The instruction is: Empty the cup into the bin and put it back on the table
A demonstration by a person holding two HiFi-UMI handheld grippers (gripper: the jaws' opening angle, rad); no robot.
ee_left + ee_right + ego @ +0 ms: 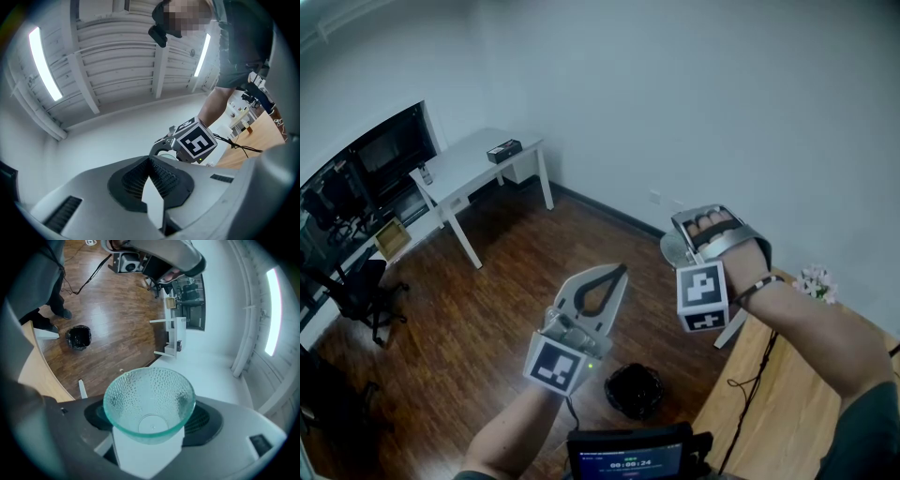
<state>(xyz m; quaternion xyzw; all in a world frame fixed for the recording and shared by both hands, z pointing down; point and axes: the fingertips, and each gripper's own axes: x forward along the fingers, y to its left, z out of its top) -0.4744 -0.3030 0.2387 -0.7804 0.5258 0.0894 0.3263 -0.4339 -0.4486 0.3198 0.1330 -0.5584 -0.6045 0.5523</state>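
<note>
A dark wooden plank floor meets white walls edged by a dark skirting board. A white desk carrying a small dark box stands near large black screens and a black office chair. A light wooden tabletop fills the lower right. Overhead, long strip lights glow between white ceiling beams.

The bin is too dark inside to tell its contents.

An office — white desk, dark monitors, black swivel chair, wood floor.
</note>
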